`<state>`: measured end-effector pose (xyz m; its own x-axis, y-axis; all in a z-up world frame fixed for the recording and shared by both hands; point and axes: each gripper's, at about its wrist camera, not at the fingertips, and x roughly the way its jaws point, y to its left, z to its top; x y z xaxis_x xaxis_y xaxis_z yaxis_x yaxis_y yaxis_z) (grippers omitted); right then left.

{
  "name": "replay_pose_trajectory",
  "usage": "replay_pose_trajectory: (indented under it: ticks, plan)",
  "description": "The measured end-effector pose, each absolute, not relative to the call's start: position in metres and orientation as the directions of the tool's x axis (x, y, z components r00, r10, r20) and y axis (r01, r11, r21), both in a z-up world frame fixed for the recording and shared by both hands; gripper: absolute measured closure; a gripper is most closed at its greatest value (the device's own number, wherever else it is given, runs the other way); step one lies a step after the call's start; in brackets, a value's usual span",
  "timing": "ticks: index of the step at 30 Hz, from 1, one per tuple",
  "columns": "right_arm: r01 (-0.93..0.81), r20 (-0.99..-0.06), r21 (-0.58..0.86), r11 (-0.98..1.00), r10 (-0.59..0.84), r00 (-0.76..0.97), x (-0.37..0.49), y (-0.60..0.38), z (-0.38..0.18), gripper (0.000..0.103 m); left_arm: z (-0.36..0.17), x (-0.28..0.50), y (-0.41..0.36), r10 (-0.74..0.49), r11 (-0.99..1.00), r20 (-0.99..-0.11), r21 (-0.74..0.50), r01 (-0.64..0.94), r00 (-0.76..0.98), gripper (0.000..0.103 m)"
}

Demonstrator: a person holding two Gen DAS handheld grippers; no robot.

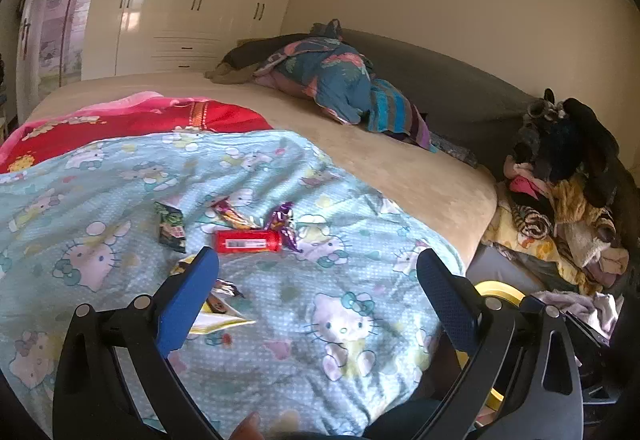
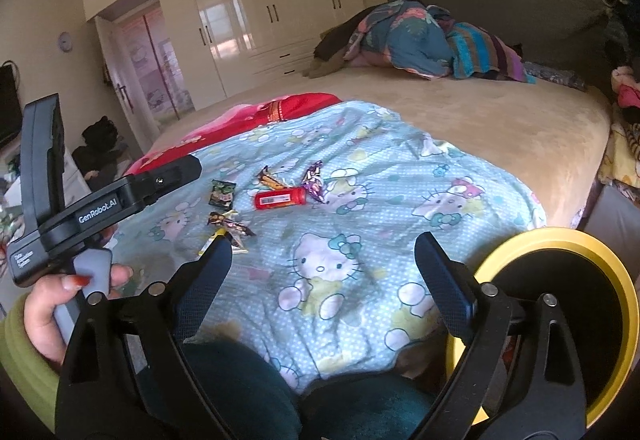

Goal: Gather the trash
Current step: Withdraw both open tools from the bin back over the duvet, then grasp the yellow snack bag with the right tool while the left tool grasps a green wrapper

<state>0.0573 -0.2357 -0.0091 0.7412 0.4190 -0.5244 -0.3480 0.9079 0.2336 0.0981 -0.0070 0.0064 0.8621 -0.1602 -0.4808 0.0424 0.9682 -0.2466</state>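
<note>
A wide beige bed (image 2: 480, 127) carries a pale blue cartoon-cat blanket (image 2: 360, 224). Near its middle lie a red cylindrical tube (image 2: 280, 198), a purple foil wrapper (image 2: 313, 179), and a dark green packet (image 2: 222, 194). Both the left hand-held gripper (image 1: 318, 276) and right hand-held gripper (image 2: 323, 260) hover wide apart, empty.

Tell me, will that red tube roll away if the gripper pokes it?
Probably a little: the red tube looks round and lies on its side. The soft, wrinkled Hello Kitty blanket should slow it. It looks stiff, unlike the purple wrapper beside it.
</note>
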Motion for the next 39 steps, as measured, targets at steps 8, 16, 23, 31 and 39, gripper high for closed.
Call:
replay_pose_trajectory:
  ticks: [8, 16, 23, 31, 39]
  plan:
    - [-0.392, -0.534, 0.220, 0.894, 0.446, 0.718, 0.066, -0.212, -0.011, 0.018, 0.006, 0.100, 0.014, -0.120, 0.968, -0.482, -0.253, -0.006, 0.868, 0.006]
    - [-0.452, -0.572, 0.195, 0.870, 0.475, 0.668, 0.085, -0.184, -0.015, 0.018, 0.004, 0.101, 0.040, -0.071, 0.962, -0.484, -0.264, -0.068, 0.872, 0.007]
    - [-0.518, -0.617, 0.198, 0.832, 0.516, 0.594, 0.103, -0.155, -0.023, 0.018, -0.003, 0.103, 0.071, -0.014, 0.951, -0.499, -0.274, -0.143, 0.867, 0.006]
    - [-0.581, -0.677, 0.217, 0.784, 0.550, 0.489, 0.125, -0.107, -0.045, 0.018, -0.012, 0.112, 0.115, 0.057, 0.929, -0.519, -0.286, -0.236, 0.853, 0.007]
    - [-0.612, -0.747, 0.241, 0.754, 0.546, 0.379, 0.148, -0.059, -0.064, 0.018, -0.030, 0.159, 0.149, 0.014, 0.919, -0.592, -0.310, -0.245, 0.806, 0.008]
